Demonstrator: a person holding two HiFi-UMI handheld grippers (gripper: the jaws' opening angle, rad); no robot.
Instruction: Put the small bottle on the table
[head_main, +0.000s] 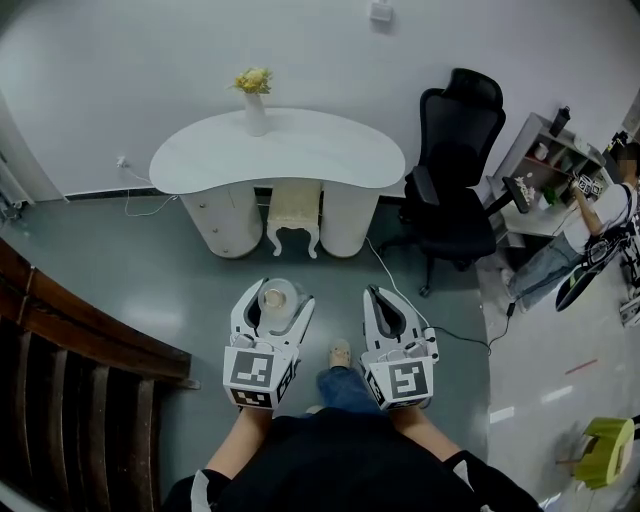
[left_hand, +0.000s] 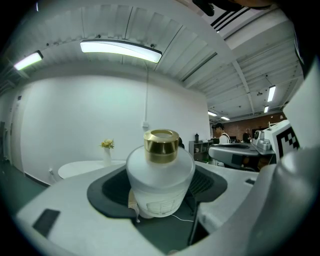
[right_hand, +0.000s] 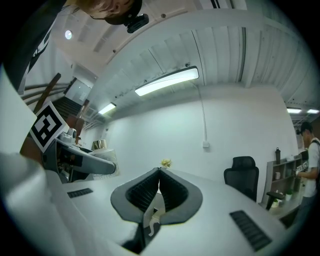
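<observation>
Small bottle (left_hand: 160, 180): white rounded body, gold cap, upright. Location: between the jaws of the left gripper (head_main: 275, 300), held over the grey floor (head_main: 180, 280) in front of the person, well apart from the table (head_main: 320, 150).

Left gripper: jaws spread wide, dark pads (left_hand: 107, 192) bearing on either side of the bottle's body; clamped on it.

Right gripper (right_hand: 159, 171): jaws drawn together, ribbed pads meeting at the tips, nothing between them. Held just beside the left gripper, level with it.

Table: white, kidney-shaped top, standing against the white wall. On it, a white vase (head_main: 255, 112) with yellow flowers. Under it, a small white stool (head_main: 294, 215).

Office chair (head_main: 455, 170): black, to the right of the table.
</observation>
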